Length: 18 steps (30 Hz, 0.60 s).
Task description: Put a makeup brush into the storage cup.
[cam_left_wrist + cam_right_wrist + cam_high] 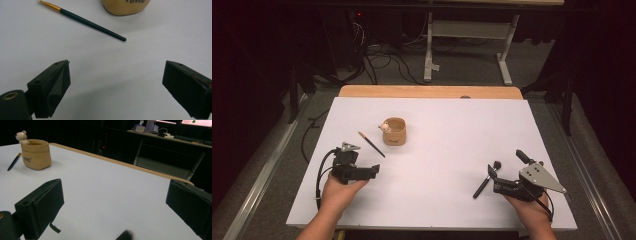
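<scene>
A: Brushes first. How will they handle?
B: I judge both light, stiff and thin; I'd pinch mid-handle. Left gripper, jaws spread, faces the thin brush left of centre, beside the cup.
A: Count?
B: Two brushes, one cup. Makeup brush lies lower right by my right gripper, also spread.

Cup on the table, left of centre; thin brush just left of it; thick brush near the front right corner.
</scene>
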Motion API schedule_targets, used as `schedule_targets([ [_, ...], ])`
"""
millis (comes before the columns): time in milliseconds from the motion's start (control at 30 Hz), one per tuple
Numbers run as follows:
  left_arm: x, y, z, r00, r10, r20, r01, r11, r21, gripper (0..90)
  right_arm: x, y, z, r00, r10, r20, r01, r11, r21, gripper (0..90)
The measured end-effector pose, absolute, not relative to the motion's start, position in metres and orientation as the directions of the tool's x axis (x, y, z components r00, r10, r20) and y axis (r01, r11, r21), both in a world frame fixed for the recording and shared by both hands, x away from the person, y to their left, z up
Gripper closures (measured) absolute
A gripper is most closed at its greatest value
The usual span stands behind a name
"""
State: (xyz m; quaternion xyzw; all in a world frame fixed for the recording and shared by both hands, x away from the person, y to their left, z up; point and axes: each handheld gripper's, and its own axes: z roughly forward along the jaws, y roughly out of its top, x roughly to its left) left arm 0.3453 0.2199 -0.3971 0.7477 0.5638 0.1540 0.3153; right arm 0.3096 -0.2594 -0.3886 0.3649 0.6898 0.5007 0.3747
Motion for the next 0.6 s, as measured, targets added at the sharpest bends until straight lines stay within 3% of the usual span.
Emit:
schedule_targets([
  [200, 0.351, 0.22, -0.388, 0.323, 0.934, -0.152, 0.773, -0.168, 0.612, 8.0, 0.309, -0.258, -0.389, -0.456, 0.877, -0.153, 0.132, 0.237, 0.963, 2.7],
  [600, 0.37, 0.217, -0.38, 0.318, 0.941, -0.117, 0.836, -0.22, 0.502, 8.6, 0.309, -0.259, -0.388, -0.458, 0.877, -0.146, 0.133, 0.23, 0.964, 2.9],
])
